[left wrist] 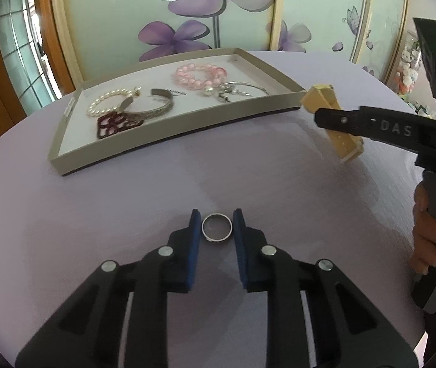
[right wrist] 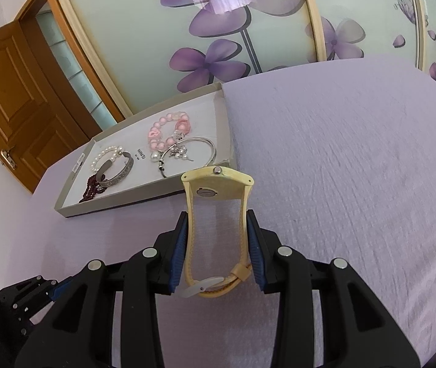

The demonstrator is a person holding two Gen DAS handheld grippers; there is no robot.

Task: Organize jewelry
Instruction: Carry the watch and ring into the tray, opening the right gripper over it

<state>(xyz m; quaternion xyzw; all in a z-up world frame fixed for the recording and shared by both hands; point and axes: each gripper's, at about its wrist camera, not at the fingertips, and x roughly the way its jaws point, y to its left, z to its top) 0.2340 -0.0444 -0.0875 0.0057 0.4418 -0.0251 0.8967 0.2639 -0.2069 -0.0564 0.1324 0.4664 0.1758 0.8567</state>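
A silver ring (left wrist: pixel 217 227) lies flat on the lilac tablecloth between the blue pads of my left gripper (left wrist: pixel 217 219). The jaws stand close on either side of it with small gaps showing. My right gripper (right wrist: pixel 217 224) is shut on a cream watch (right wrist: pixel 216 230), holding its strap loop above the cloth near the tray's right corner. The watch also shows in the left wrist view (left wrist: pixel 331 122). The shallow grey tray (left wrist: pixel 168 141) holds a pearl bracelet (left wrist: pixel 110 99), a silver cuff (left wrist: pixel 153 109), a dark red piece (left wrist: pixel 115 122), a pink bead bracelet (left wrist: pixel 199 75) and a silver bangle (left wrist: pixel 239 90).
The tray (right wrist: pixel 144 194) sits at the back left of the round table. A flowered panel wall stands behind it. A wooden door (right wrist: pixel 9 98) is at the far left. The person's hand (left wrist: pixel 429 227) holds the right gripper handle.
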